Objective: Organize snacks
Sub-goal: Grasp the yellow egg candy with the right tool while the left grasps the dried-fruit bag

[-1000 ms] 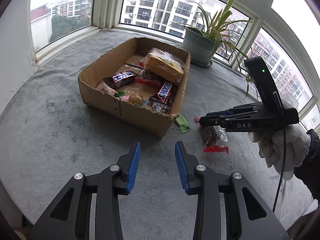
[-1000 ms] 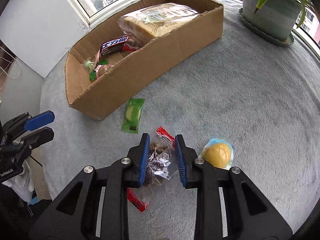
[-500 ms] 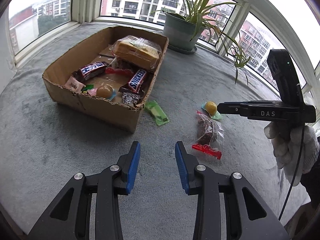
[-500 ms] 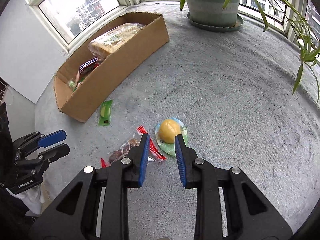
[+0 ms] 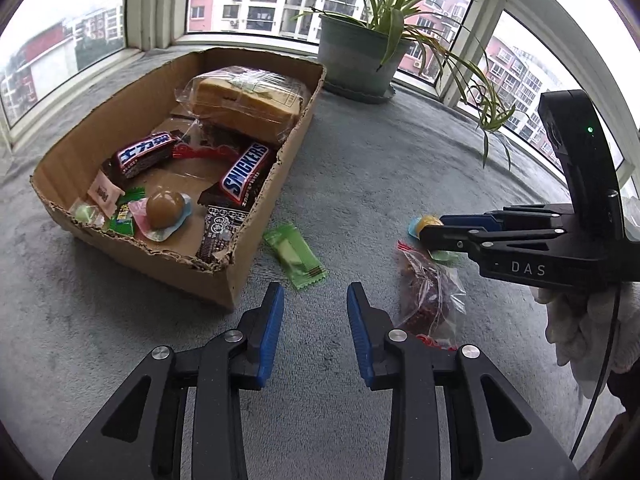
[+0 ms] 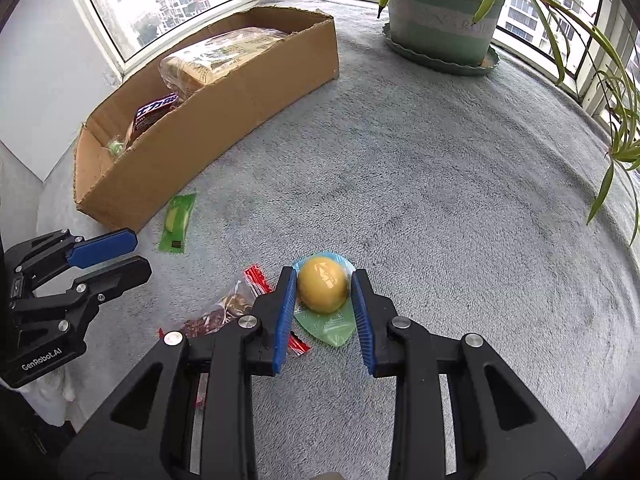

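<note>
Three snacks remain outside the brown cardboard box (image 5: 256,216) at upper left: a green flat wrapper (image 5: 296,258), a clear bag of dark red pieces (image 5: 430,294), and a yellow ball-shaped sweet (image 6: 322,286) which the parted right gripper (image 6: 323,308) straddles ungrasped, while the left gripper (image 5: 315,322) hangs released and empty.

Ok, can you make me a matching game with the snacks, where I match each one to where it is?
Things:
1. Snickers bar
2. green packet
3. yellow jelly cup
4. bag of red-brown snacks

Places:
A. between the fingers of the right gripper
B. on the carpet right beside the cardboard box
C. inside the cardboard box
D. on the carpet by the right finger of the left gripper

Pairs: 1-C, 2-B, 3-A, 4-D
</note>
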Available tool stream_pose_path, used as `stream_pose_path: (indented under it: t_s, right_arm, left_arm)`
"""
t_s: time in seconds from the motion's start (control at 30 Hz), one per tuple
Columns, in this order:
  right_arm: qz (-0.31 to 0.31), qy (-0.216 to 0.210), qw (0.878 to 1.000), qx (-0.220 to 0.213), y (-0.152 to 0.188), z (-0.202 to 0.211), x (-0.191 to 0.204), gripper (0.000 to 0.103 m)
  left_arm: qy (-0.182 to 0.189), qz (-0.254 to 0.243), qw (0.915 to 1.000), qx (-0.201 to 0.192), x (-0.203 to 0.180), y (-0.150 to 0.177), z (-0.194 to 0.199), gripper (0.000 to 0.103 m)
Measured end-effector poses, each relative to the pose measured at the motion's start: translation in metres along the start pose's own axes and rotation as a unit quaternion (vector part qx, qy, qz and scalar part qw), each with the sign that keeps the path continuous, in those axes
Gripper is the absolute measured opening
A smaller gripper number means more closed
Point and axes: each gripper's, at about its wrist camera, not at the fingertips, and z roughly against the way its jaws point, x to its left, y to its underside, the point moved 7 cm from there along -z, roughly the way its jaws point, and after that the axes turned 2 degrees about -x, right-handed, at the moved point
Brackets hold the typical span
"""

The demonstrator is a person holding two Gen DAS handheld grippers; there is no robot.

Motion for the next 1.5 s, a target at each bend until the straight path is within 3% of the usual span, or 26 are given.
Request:
stream_pose_path:
  t_s: [0.5,0.63,0.93,1.13,1.2,1.5]
  right_arm:
    - [0.022,-0.014,1.000,-0.012,-0.003,0.001,-0.003,0.030]
    - [0.012,-0.022,1.000,-0.015,-0.002,0.001,-0.005,0.030]
    - [0.006,-0.027,0.999,-0.020,0.001,0.003,-0.006,0.030]
    - [0.028,-0.005,0.999,-0.018,0.002,0.004,-0.008,0.033]
    - [0.033,-0.006,0.999,-0.017,0.003,0.004,-0.009,0.033]
    - [0.035,-0.024,0.999,-0.022,0.010,0.008,-0.019,0.033]
  left_arm:
    - [-0.031,0.028,0.9991,0.005,0.001,-0.008,-0.026,0.031]
    - [-0.043,0.018,0.9989,0.002,0.001,-0.012,-0.029,0.031]
    - [-0.029,0.003,0.9996,0.002,-0.007,-0.015,-0.034,0.031]
    - [-0.049,-0.006,0.9988,-0.003,-0.017,-0.011,-0.034,0.031]
    - [-0.068,-0.017,0.9975,-0.003,-0.021,-0.010,-0.036,0.031]
    - [-0.079,-0.029,0.9964,0.002,-0.039,-0.018,-0.049,0.031]
